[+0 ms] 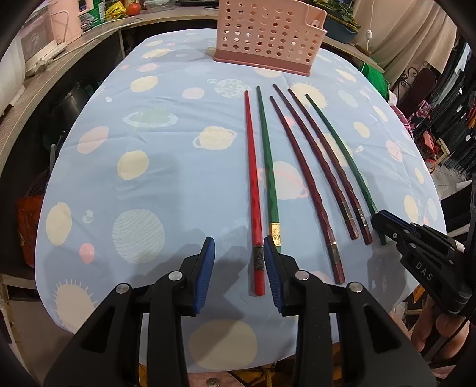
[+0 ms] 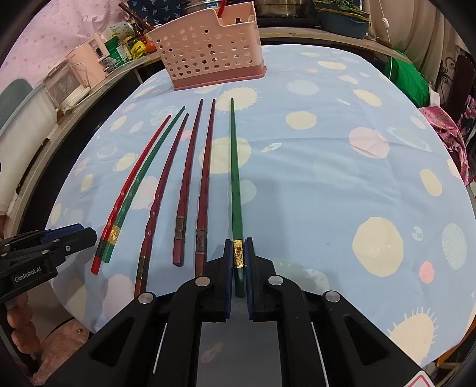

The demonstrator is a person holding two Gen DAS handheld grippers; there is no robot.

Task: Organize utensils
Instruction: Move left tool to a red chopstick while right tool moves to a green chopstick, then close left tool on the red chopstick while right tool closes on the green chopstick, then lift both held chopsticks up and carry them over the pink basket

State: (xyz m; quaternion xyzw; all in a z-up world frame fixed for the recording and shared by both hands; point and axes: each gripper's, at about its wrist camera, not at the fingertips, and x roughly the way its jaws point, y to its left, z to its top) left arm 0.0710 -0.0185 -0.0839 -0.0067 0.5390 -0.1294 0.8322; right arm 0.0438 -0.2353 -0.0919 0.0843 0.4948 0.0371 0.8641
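Note:
Several chopsticks lie side by side on the blue planet-print cloth [image 1: 178, 184]. My left gripper [image 1: 238, 239] is open low over the near ends. The butt of the red chopstick [image 1: 252, 166] lies between its pads, close to the right pad [image 1: 272, 274]. A green chopstick [image 1: 267, 160] lies just right of it. Three dark red ones [image 2: 190, 166] fill the middle. My right gripper [image 2: 238, 241] is shut on the gold-banded end of the far-right green chopstick [image 2: 235, 178], which still rests on the cloth. In the left wrist view the right gripper [image 1: 379, 217] shows at the right.
A pink perforated utensil basket [image 1: 267, 32] stands at the far end of the table, with a red stick [image 2: 221, 7] in its small compartment. A side counter with a pink appliance [image 1: 44, 35] runs along the left. Green fabric [image 2: 407, 80] lies past the right edge.

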